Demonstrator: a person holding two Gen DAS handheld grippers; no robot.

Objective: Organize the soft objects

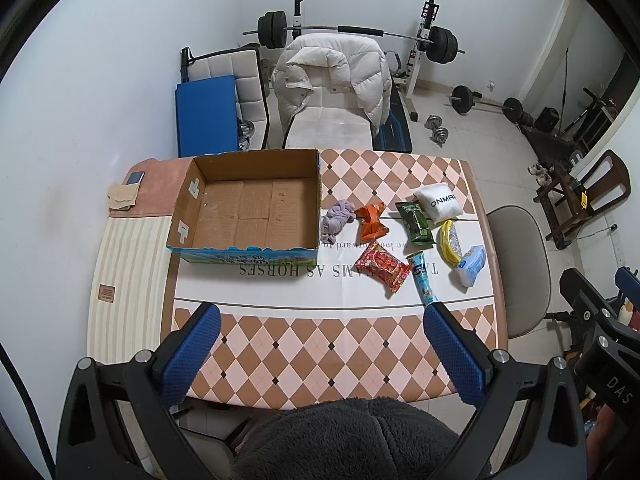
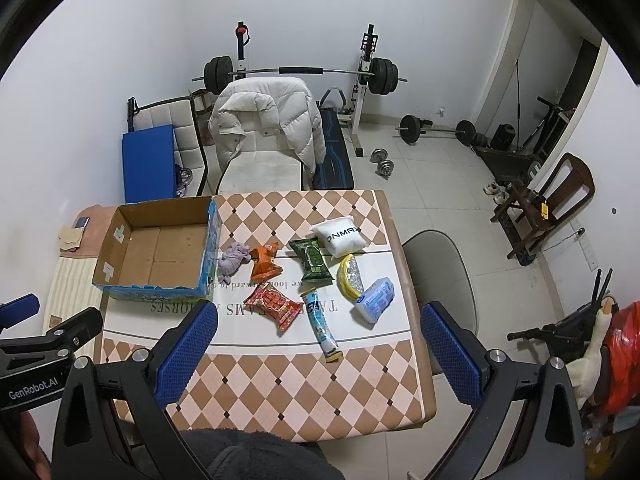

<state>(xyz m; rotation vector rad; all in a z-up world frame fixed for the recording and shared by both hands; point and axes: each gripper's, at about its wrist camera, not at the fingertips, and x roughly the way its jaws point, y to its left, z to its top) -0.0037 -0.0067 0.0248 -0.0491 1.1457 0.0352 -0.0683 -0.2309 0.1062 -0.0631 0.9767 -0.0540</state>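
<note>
Snack packets (image 2: 273, 305), cardboard box (image 2: 120, 236) beside, chair (image 2: 436, 264)

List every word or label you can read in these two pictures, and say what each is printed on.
"ONMAX": white pouch, seen upside down.
"AS HORSES": tablecloth, upside down, partly covered.
"GenRobot.AI": left tongs, in the right wrist view.
"DAS": right tongs, cut off.
Snack packet and cardboard box print: too small to read.

White walls, pale tiled floor (image 2: 420, 168), barbell rack (image 1: 352, 32), padded chair (image 1: 328, 120), perhaps a doorway (image 2: 560, 80) at right
</note>
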